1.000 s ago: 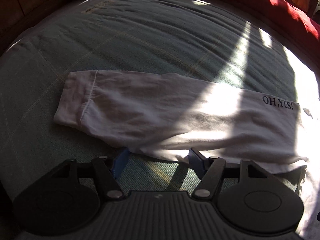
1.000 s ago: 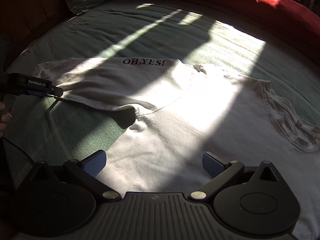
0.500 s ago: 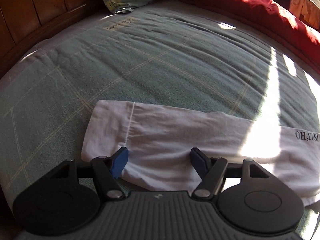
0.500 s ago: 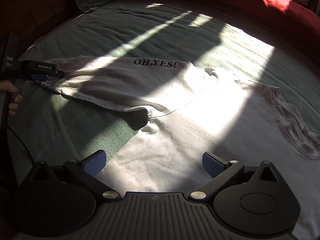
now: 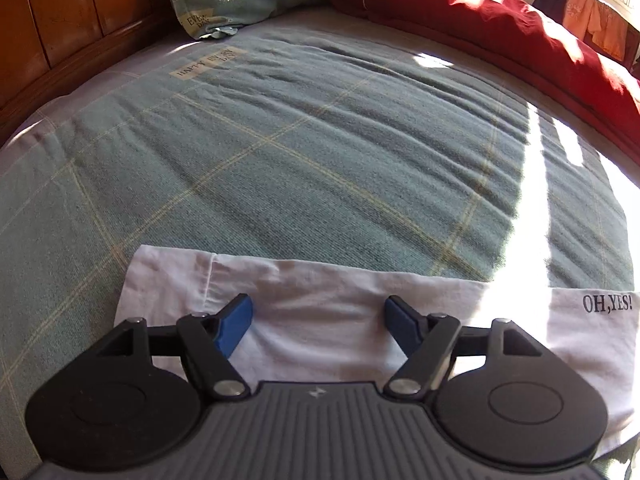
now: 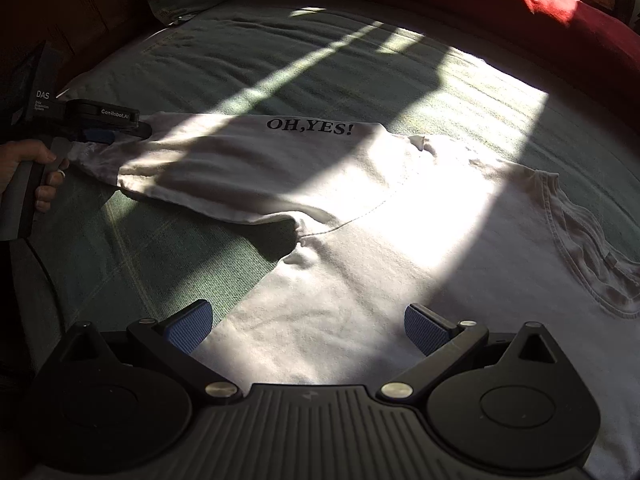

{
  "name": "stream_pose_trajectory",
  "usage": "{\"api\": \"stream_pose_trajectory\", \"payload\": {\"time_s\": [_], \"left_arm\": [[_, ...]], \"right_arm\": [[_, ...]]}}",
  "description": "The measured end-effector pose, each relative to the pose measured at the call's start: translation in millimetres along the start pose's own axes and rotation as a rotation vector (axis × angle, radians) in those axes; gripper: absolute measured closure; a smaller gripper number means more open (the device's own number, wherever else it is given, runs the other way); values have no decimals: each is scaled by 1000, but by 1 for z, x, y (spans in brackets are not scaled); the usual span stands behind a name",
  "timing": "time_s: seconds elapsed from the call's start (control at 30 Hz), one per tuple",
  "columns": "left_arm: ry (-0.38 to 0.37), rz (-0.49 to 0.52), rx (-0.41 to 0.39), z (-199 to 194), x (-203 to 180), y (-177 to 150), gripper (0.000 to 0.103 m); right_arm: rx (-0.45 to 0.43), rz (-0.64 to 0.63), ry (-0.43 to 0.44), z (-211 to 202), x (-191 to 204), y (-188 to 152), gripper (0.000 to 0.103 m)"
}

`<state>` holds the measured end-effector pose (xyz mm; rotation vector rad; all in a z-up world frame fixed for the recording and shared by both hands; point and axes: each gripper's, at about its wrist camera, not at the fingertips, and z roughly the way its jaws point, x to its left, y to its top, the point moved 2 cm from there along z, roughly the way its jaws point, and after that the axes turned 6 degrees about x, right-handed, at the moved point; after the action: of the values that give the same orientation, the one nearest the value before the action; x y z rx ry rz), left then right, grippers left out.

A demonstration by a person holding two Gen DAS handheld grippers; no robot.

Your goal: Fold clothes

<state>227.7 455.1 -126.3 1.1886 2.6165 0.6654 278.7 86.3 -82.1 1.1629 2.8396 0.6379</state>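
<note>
while sunlight cuts across the green bedspread (image 5: pixel 320 152), the white shirt (image 6: pixel 360 208) lies flat on it, one sleeve (image 5: pixel 320 312) stretched out. the left gripper (image 5: pixel 318 316) is spreading its jaws over that sleeve, gripping nothing; the right gripper (image 6: pixel 308 326) hangs released above the shirt's body.

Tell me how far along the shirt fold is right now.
Early. Done: the white shirt lies spread flat on the green bedspread, its printed sleeve stretched straight out. In hand: the left gripper is over the sleeve near its cuff, jaws opening, cloth between them but not pinched. The right gripper hovers open over the body. Left: no fold shows yet.
</note>
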Motion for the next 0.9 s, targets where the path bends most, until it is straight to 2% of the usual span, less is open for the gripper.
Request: {"api": "stream_pose_trajectory", "payload": {"time_s": [0.13,0.23,0.3,0.43,0.53,0.6,0.8,0.9], "left_arm": [[5,-5,10,4,6,14,27],[10,26,-13,-15,-5,16,31],[-59,43,-15,-29,-17,11,30],[-140,124,32,-42,-56,-9,29],[-129,197,44,-40,-80,-23,28],[-101,209,51,-28,-87,-26,28],[-52,160,13,0,-73,2,22],[-79,93,15,-9,-61,14,25]], "right_arm": [[8,-8,-4,0,0,-3,0],[5,4,-8,-2,-2,-4,0],[0,13,-3,-2,-4,-3,0],[-5,16,-5,-2,-3,-2,0],[-3,19,-2,-1,-2,-2,0],[-1,15,1,-1,-1,-3,0],[6,-3,-3,0,1,-5,0],[7,2,-3,0,-1,-5,0]]}}
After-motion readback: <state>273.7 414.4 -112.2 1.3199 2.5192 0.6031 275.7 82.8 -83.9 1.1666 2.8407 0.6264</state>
